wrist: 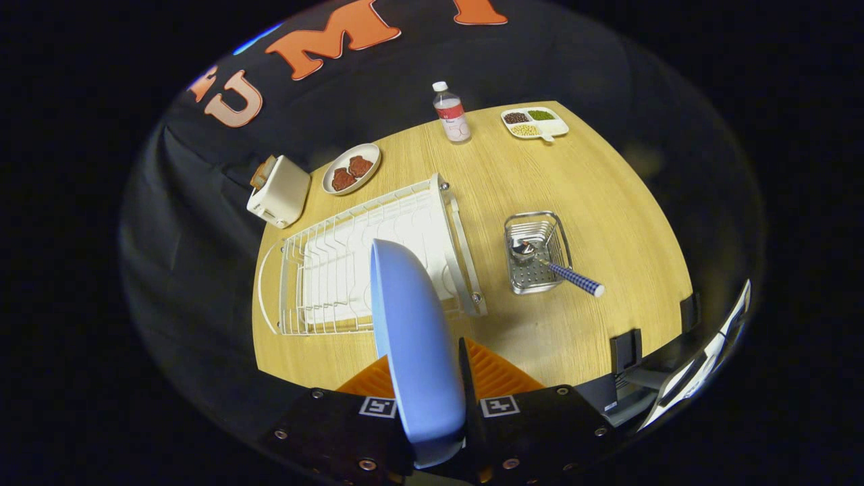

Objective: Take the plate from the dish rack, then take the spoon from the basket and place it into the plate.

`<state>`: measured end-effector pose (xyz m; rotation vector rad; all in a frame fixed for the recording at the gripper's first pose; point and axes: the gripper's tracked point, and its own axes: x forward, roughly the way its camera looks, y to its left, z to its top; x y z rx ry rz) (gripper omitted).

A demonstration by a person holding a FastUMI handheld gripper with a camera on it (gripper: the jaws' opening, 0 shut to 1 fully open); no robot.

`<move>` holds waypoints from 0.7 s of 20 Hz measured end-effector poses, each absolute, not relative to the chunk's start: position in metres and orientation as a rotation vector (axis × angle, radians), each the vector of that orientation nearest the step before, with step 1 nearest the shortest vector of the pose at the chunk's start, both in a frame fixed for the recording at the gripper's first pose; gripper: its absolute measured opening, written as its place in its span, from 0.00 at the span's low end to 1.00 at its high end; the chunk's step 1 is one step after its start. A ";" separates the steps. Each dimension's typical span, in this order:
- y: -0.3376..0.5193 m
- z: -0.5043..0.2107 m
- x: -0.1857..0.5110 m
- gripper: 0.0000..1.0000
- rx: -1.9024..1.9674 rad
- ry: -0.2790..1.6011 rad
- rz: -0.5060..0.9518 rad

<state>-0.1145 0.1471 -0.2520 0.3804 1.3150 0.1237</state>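
A light blue plate (415, 344) stands on edge between my two fingers, and my gripper (432, 378) is shut on its rim. The plate hangs above the near end of the white wire dish rack (337, 263), lifted out of it, and hides part of the rack. To the right of the rack stands a small metal basket (536, 253). A spoon (553, 266) lies in it, bowl inside, its blue checked handle sticking out over the near right corner onto the table.
On the round wooden table (607, 202), beyond the rack, are a white toaster (278, 191), a small plate with brown pieces (351, 169), a clear bottle (451, 113) and a divided tray of beans (534, 123). Bare wood lies between rack and basket.
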 end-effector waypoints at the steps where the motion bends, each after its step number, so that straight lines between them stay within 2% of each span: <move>1: 0.145 -0.257 -0.122 0.30 0.400 1.318 0.139; 8: 0.141 -0.297 -0.176 0.30 0.523 1.366 0.214; 14: 0.163 -0.334 -0.195 0.30 0.615 1.392 0.246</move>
